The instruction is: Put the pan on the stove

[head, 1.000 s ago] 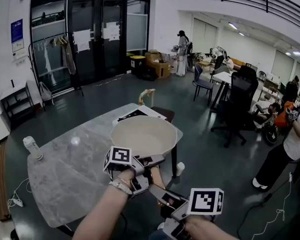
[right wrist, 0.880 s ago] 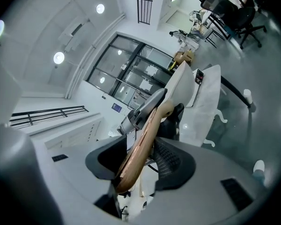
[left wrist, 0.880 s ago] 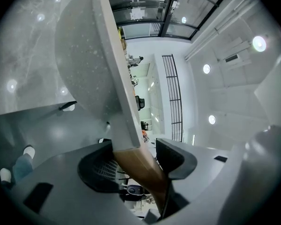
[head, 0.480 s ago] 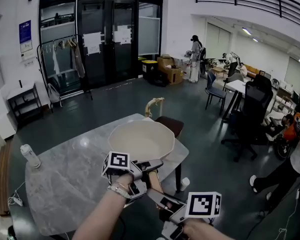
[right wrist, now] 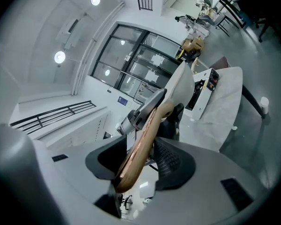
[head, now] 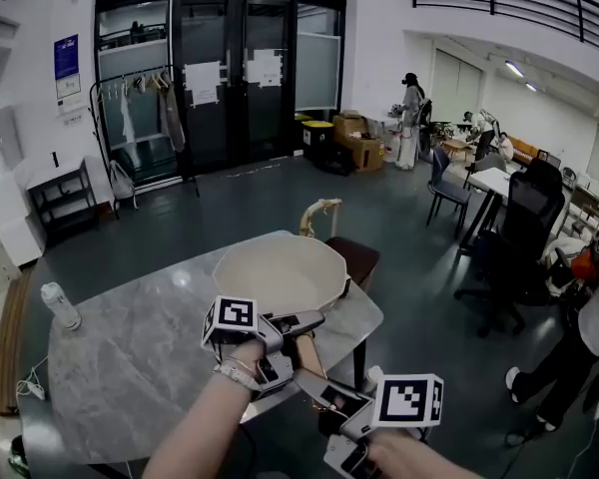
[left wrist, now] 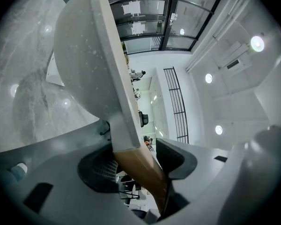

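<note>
The person is holding a big cream pan (head: 280,272) in the air, in the middle of the head view. The pan is hanging over the far edge of the grey stone table (head: 130,357) and is not resting on it. A brown wooden handle (head: 306,355) is sticking out of the pan toward the bottom of the frame.

The left gripper (head: 298,339) is squeezing the handle close to the pan. Its fingers are sitting a little way apart, with the wood pressed between them. The right gripper (head: 324,402) is squeezing the back end of the same handle, lower and more to the right. Its fingers are partly apart too, with the wood tight between them.

In the right gripper view, a white stove (right wrist: 207,89) with a dark front is sitting on the table, just right of the pan's edge. I cannot tell if the pan is over it.

A white bottle (head: 60,305) is standing at the left edge of the table. A brown stool (head: 357,257) is standing just past the pan.
</note>
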